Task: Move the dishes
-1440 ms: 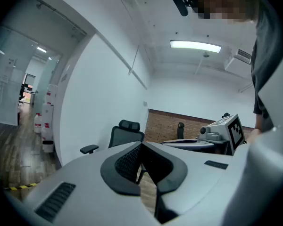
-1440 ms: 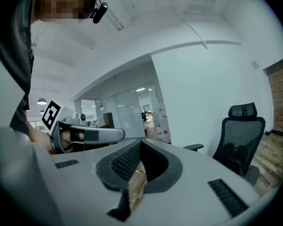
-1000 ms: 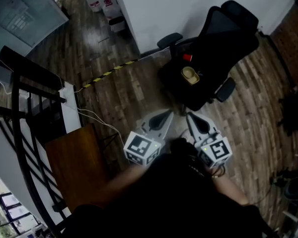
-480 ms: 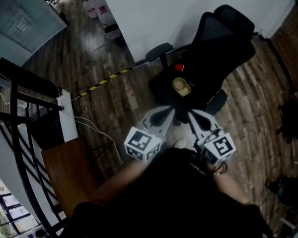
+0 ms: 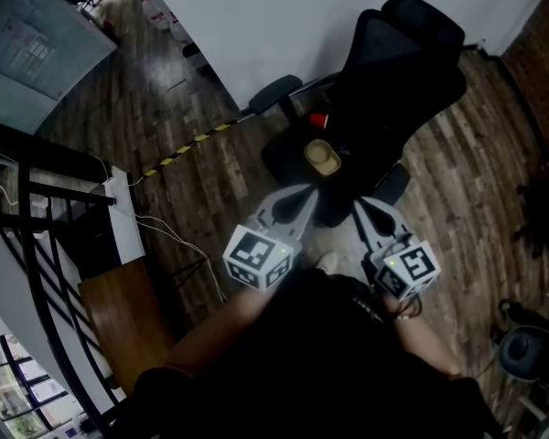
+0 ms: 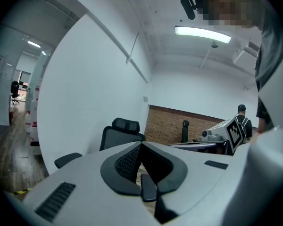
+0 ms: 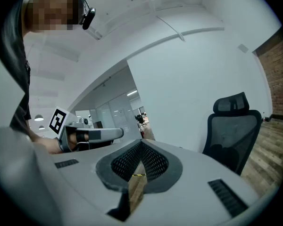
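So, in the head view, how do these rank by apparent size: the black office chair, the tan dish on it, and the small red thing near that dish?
1. black office chair, by far the largest
2. tan dish
3. red thing, smallest, partly hidden

A dark wood plank floor [image 5: 210, 181] runs up to a white wall [image 5: 284, 16], with a strip of yellow-and-black tape [image 5: 190, 142] lying across it. A black office chair [image 5: 412, 58] stands near the wall. At the left are a brown wooden table [image 5: 119, 309], a black railing [image 5: 46, 218] and a window [image 5: 14, 401]. Farther back are a brick wall [image 6: 172, 125] and a long ceiling light [image 6: 203, 32].
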The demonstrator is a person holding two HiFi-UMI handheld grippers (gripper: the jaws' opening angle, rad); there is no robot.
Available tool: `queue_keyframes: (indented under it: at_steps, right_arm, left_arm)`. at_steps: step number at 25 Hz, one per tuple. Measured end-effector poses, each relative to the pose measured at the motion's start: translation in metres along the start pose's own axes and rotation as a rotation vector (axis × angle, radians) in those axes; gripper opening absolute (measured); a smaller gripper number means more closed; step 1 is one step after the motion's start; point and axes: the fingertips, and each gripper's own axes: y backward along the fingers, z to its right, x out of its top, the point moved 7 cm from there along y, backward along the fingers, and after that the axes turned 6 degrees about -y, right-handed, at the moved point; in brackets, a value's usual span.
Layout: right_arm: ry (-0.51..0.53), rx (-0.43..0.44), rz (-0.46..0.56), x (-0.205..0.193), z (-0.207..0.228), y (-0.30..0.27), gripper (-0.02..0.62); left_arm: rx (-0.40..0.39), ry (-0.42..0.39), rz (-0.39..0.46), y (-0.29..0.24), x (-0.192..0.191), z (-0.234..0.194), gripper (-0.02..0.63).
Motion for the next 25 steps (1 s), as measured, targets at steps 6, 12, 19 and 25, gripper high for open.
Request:
queue_keyframes:
  at_steps: [6, 12, 19, 25]
  right_arm:
    - [-0.025, -0.019, 0.013, 0.013, 0.02, -0.009, 0.009]
    - [-0.036, -0.055, 0.011, 0.026, 0.038, -0.028, 0.011]
    - [-0.032, -0.122, 0.001, 0.035, 0.055, -0.075, 0.009]
    - [-0.02, -0.175, -0.006, 0.039, 0.075, -0.131, 0.011]
  left_arm:
    - [-0.035, 0.011, -0.017, -0.029, 0.003, -0.01, -0.009]
    - [-0.067, -0.003, -0.026, -0.059, 0.011, -0.032, -0.011]
    - [-0.118, 0.018, -0.059, -0.083, 0.012, -0.084, -0.009]
    - [-0.18, 0.011, -0.076, -0.107, 0.021, -0.144, -0.009]
